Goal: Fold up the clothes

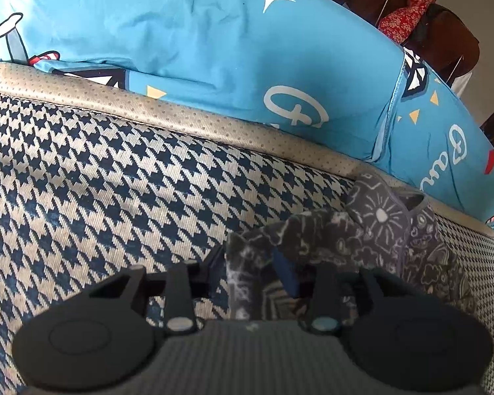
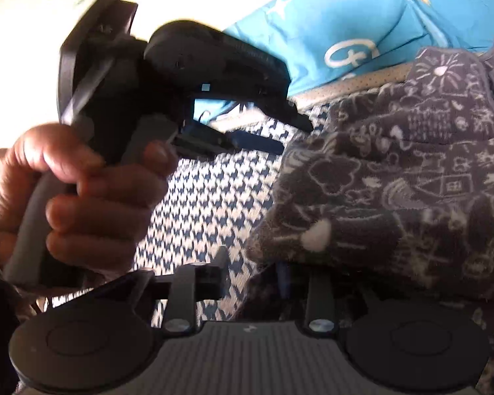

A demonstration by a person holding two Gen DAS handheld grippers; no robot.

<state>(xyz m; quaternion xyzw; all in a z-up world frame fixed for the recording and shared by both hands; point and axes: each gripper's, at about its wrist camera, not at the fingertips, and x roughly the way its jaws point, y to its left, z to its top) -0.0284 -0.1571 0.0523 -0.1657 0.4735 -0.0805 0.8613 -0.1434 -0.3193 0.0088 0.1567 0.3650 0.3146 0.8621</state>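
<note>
At the bottom of the left wrist view, the left tongs (image 1: 257, 273) have cloth between their fingers: a bunched edge of one dark grey garment (image 1: 378, 240) with pale doodle print sits in the gap, and the fingers look closed on it. From there the garment runs toward the right and upper right of the frame, crumpled rather than flat, so no clear long axis shows. It lies on a blue-and-cream houndstooth cover (image 1: 115, 181).

In the right wrist view, the right tongs (image 2: 257, 273) sit at the bottom centre, with the same garment draped over their right finger and filling the right half of the frame. Cloth hides the gap, so I cannot tell whether they are clamped. At left, one hand (image 2: 82, 194) holds the left tool's handle. Both tongs touch the garment's near edge; neither is plainly nearer.

Beyond, a beige dotted strip (image 1: 181, 112) borders the cover, then blue printed bedding (image 1: 181, 33) across the top.
</note>
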